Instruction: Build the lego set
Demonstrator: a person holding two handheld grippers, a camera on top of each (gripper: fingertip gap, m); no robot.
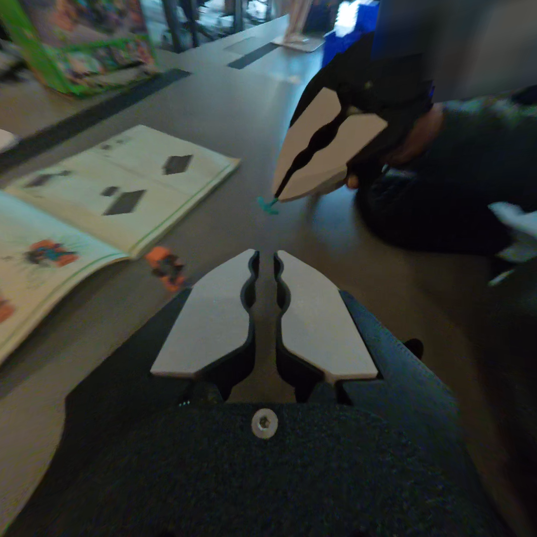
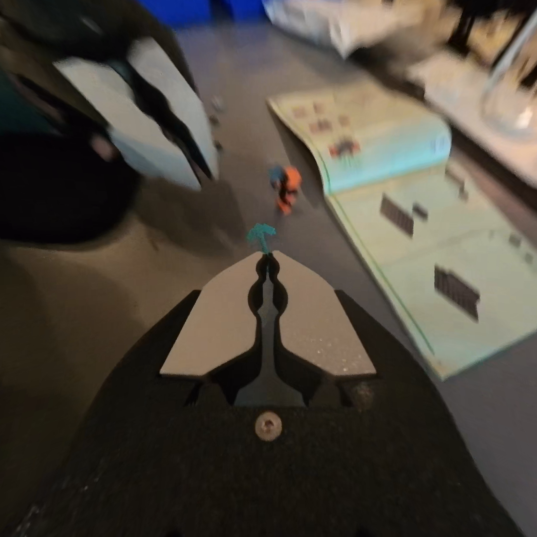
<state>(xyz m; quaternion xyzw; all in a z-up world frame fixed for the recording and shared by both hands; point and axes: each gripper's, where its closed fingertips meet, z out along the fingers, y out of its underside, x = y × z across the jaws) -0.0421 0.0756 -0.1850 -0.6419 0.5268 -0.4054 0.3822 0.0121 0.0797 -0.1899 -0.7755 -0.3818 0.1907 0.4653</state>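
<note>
The right gripper is pinching a small teal pickaxe piece by the end of its handle, its two pale fingers pressed together at the tips so that the head of the piece is sticking out in front of them. In the left wrist view the same right gripper is reaching in from the upper right, angled down toward the grey table, with the teal pickaxe piece hanging at its tip just above or on the surface; which of the two cannot be told. A person's hand is wrapping around the back of that gripper. The left gripper is hovering low over the table with its fingers apart, a narrow gap showing between them and nothing lying in it. In the right wrist view the left gripper is showing at the upper left, blurred. A small orange and black figure is lying on the table just beside the near corner of an open instruction booklet, to the left of the left gripper. In the right wrist view that orange and black figure is sitting beyond the teal piece, between the left gripper and the instruction booklet. A green box is standing at the far left edge of the table, out of focus.
</note>
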